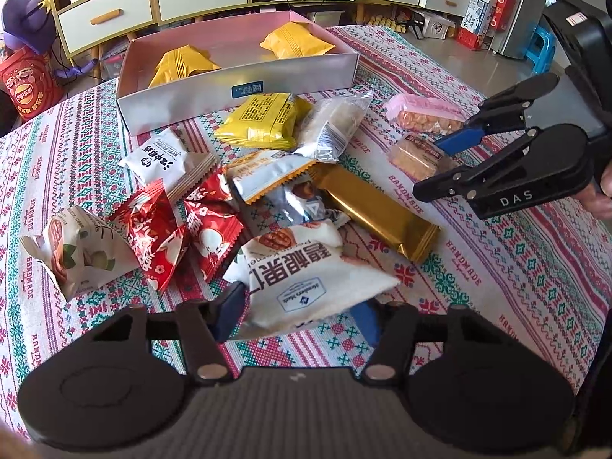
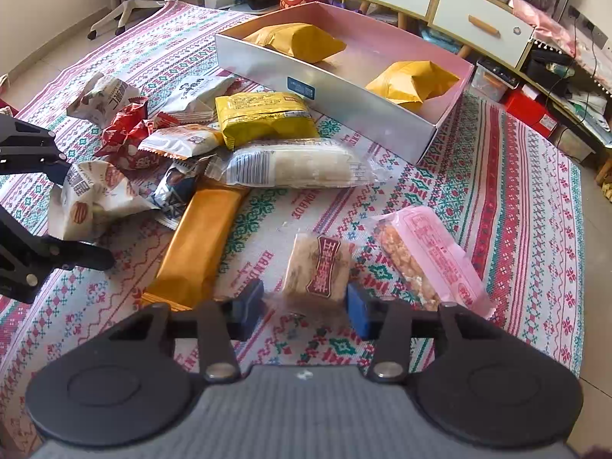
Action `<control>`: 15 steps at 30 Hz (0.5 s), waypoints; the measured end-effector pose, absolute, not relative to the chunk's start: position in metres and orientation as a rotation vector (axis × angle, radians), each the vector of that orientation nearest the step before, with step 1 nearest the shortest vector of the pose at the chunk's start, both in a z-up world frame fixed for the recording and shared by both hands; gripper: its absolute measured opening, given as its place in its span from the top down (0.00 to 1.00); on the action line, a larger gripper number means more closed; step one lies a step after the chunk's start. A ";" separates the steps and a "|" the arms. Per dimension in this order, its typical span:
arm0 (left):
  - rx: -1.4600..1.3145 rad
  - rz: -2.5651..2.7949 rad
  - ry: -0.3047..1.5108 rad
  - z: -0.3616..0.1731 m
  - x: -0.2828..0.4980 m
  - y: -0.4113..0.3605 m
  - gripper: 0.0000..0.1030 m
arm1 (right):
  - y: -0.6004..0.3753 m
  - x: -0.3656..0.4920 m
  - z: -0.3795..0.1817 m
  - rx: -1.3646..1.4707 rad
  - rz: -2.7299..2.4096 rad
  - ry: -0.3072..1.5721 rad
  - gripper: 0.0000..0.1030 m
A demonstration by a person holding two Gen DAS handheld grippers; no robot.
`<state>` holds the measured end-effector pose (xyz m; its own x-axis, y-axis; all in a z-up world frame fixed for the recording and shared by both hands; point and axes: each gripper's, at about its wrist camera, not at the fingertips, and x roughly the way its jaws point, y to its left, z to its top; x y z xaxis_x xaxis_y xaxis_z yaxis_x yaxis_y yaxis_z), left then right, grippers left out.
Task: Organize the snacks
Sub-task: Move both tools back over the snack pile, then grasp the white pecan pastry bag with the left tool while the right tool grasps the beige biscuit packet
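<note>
Two yellow packs [image 1: 179, 65] already lie in the box [image 1: 191, 103], a wide, shallow tray with stiff walls at the far side of the cloth [image 1: 516, 267]. It looks light and can stay where it is. The rest of the snacks lie loose on the cloth in front of it.

The gold bar [image 1: 378, 214] is the longest loose piece, flat and probably stiff. Its foil is likely slippery, so a pinch across the narrow width near the middle should suit it.

The white pouch [image 1: 302, 267] sits at the near edge of the pile, between the pads of the left gripper [image 1: 298, 317]. The jaws are drawn in on both its sides and look to be pinching it. It is puffy, light and soft, so it will crumple, not slip. A hold low on the body is safer than one on the crimped seam.

The cake [image 2: 317, 267] lies apart from the pile, just beside the pink pack [image 2: 432, 252]. The right gripper [image 2: 306, 306] has its pads against the clear wrapper's two edges, gripping its near end. It looks light and crumbly, and the film is slick, so a gentle squeeze across the solid block is best, not on the loose film ends
</note>
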<state>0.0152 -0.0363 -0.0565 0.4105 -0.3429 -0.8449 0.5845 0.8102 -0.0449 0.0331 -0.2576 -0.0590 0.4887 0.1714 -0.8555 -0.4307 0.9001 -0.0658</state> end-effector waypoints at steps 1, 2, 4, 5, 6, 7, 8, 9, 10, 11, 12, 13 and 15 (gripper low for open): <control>0.273 -0.595 0.992 -0.056 0.015 -0.036 0.40 | -0.257 0.033 -0.059 -0.290 0.369 0.998 0.60; 0.272 -0.595 1.000 -0.056 0.016 -0.036 0.40 | -0.256 0.033 -0.059 -0.295 0.367 0.999 0.60; 0.267 -0.608 1.013 -0.056 0.016 -0.037 0.39 | -0.255 0.032 -0.058 -0.300 0.365 0.997 0.61; 0.263 -0.611 1.026 -0.056 0.016 -0.037 0.36 | -0.255 0.033 -0.058 -0.300 0.364 0.997 0.64; 0.258 -0.615 1.040 -0.056 0.016 -0.037 0.25 | -0.255 0.033 -0.057 -0.298 0.364 1.000 0.64; 0.250 -0.616 1.047 -0.056 0.015 -0.036 0.12 | -0.255 0.033 -0.057 -0.296 0.366 1.007 0.64; 0.239 -0.617 1.050 -0.054 0.015 -0.035 0.08 | -0.255 0.033 -0.057 -0.295 0.368 1.015 0.63; 0.224 -0.617 1.051 -0.053 0.015 -0.034 0.07 | -0.254 0.033 -0.057 -0.297 0.371 1.022 0.62; 0.208 -0.619 1.059 -0.051 0.016 -0.032 0.07 | -0.254 0.032 -0.056 -0.300 0.371 1.026 0.58; 0.188 -0.620 1.069 -0.048 0.018 -0.031 0.07 | -0.252 0.032 -0.056 -0.303 0.367 1.027 0.55; 0.165 -0.618 1.076 -0.046 0.020 -0.029 0.06 | -0.251 0.031 -0.056 -0.307 0.366 1.027 0.54; 0.144 -0.614 1.078 -0.043 0.021 -0.027 0.05 | -0.251 0.031 -0.055 -0.305 0.367 1.027 0.51; 0.124 -0.597 1.079 -0.041 0.024 -0.025 0.05 | -0.251 0.032 -0.053 -0.283 0.371 1.028 0.50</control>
<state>0.0241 -0.0250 -0.0410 0.3316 -0.3970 -0.8558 0.5144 0.8365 -0.1887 0.0317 -0.2507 -0.0525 0.4637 0.1669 -0.8701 -0.4278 0.9022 -0.0549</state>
